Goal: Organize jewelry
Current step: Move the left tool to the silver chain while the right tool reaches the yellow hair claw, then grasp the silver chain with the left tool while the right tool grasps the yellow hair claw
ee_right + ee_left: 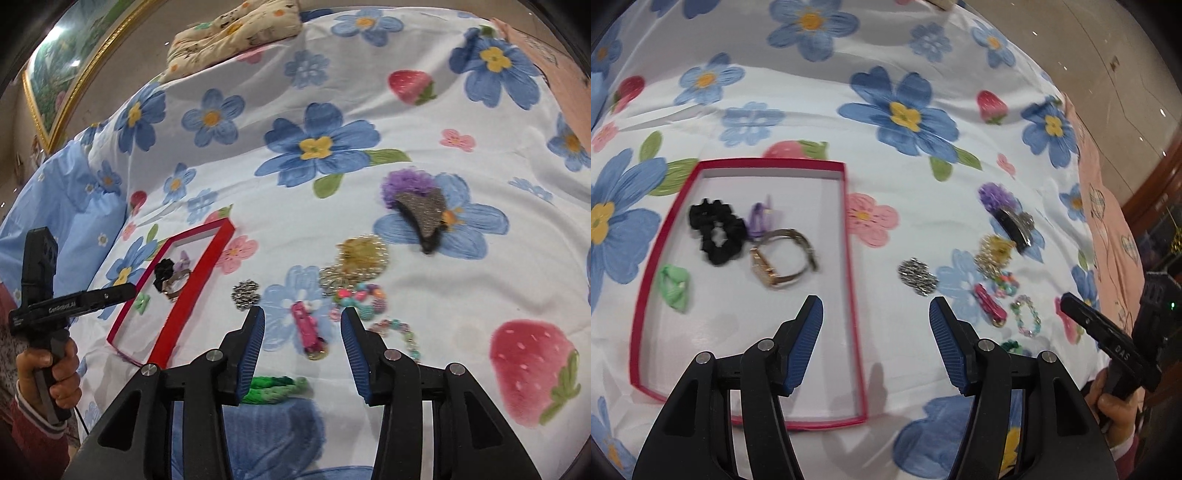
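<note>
A red-rimmed white tray lies on the flowered bedspread; it also shows in the right wrist view. In it lie a black scrunchie, a purple clip, a gold watch and a green clip. My left gripper is open and empty above the tray's right rim. My right gripper is open and empty, hovering over a pink clip. Loose pieces lie nearby: a silver piece, a gold chain, bead bracelets, a purple flower with a dark claw clip, and a green scrunchie.
A patterned pillow lies at the far end of the bed. A light blue pillow lies on the left. A pink cloth borders the bed on the right. A framed picture hangs on the wall.
</note>
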The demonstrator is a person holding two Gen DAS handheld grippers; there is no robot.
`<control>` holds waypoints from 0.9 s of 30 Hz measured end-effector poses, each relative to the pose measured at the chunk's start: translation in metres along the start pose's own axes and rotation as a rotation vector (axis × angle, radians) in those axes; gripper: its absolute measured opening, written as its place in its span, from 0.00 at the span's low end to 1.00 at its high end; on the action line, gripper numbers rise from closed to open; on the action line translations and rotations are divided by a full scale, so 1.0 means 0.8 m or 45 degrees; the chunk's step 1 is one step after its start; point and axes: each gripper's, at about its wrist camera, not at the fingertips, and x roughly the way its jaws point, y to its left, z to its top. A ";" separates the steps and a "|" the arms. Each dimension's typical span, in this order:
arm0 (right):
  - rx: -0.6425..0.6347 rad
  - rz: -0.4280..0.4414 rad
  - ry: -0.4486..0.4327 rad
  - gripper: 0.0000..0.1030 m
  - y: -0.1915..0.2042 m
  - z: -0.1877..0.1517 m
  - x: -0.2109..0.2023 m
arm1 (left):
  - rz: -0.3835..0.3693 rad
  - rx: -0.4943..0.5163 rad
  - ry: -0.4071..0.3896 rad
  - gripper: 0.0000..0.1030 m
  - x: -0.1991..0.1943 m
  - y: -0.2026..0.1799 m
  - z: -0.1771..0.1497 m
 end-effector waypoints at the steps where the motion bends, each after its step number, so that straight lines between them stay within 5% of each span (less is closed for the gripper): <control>1: 0.005 -0.004 -0.003 0.44 -0.003 -0.001 -0.001 | -0.003 0.012 0.006 0.58 0.003 -0.006 -0.001; 15: 0.030 -0.010 0.004 0.44 -0.032 0.013 0.014 | -0.017 0.158 0.123 0.58 0.070 -0.067 0.005; 27: -0.174 -0.043 0.072 0.53 -0.026 0.049 0.083 | 0.035 0.232 0.237 0.58 0.150 -0.083 0.023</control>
